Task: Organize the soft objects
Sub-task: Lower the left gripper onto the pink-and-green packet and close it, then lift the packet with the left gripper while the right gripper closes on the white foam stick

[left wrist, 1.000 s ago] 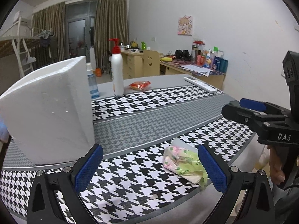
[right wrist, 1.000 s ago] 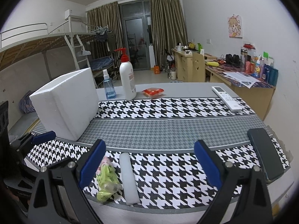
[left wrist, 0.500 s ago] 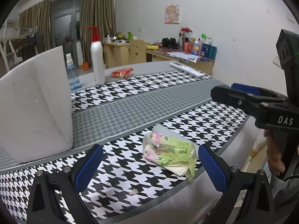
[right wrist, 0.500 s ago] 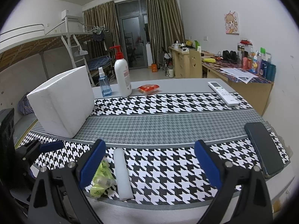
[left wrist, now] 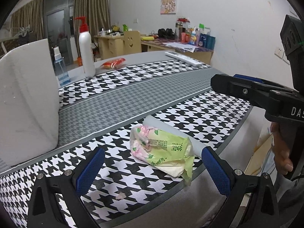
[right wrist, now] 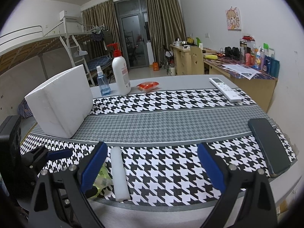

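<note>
Left wrist view: the left tongs (left wrist: 151, 169) are spread wide over the near edge of the table (left wrist: 133, 95), with nothing between their blue pads. A green and pink tissue pack (left wrist: 161, 148) lies on the houndstooth cloth just ahead of them, and it touches a white foam cylinder (left wrist: 171, 131) that lies behind it. A big white foam block (left wrist: 26, 98) stands at the left. Farther back stand a white pump bottle (left wrist: 86, 57) and a small blue spray bottle (left wrist: 59, 66), with a red snack packet (left wrist: 113, 63) beside them and a white remote (left wrist: 183, 58) toward the right.

Right wrist view: the right tongs (right wrist: 152, 165) are also spread and grip nothing. The foam cylinder lies just inside their left pad, and the tissue pack is partly hidden behind that pad. A black phone (right wrist: 268, 146) lies near the table's right edge. A hand (left wrist: 281, 152) holds the right tool's handle.
</note>
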Motion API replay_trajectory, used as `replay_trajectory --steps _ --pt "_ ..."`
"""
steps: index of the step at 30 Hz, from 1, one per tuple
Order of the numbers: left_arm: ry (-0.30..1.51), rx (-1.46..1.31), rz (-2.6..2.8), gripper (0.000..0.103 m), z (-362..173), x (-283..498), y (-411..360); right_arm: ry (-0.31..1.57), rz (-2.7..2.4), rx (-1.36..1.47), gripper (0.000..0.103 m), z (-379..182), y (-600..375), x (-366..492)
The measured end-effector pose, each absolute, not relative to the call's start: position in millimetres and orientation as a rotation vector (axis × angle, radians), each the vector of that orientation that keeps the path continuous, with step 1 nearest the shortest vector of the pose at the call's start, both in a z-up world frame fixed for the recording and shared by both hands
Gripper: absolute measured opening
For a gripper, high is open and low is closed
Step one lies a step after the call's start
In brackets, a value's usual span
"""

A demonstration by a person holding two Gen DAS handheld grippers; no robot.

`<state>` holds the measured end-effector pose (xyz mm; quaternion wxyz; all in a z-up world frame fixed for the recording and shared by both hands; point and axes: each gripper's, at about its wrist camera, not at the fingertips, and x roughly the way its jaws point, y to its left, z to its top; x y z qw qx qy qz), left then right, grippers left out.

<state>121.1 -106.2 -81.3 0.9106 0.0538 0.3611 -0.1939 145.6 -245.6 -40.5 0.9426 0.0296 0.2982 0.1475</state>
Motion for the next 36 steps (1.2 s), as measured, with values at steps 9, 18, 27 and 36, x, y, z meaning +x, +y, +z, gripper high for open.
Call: replay_trajectory --steps 9,18,27,36 --pt "0.786 0.111 -0.412 0.102 -90.0 132.3 -113.7 0.621 0.297 0.072 0.097 -45.6 -252.4 148.8" --pt "0.822 0.116 -0.419 0.087 -98.2 138.2 -115.9 0.648 0.318 0.063 0.097 -54.1 -248.7 152.3" --pt "0.816 0.123 -0.431 0.072 -98.5 138.6 -117.8 0.66 0.364 0.041 0.097 -58.3 -242.1 151.5" --pt "0.795 0.128 -0.435 0.067 -95.4 134.6 -117.4 0.667 0.358 0.012 0.097 -62.0 -238.1 149.8"
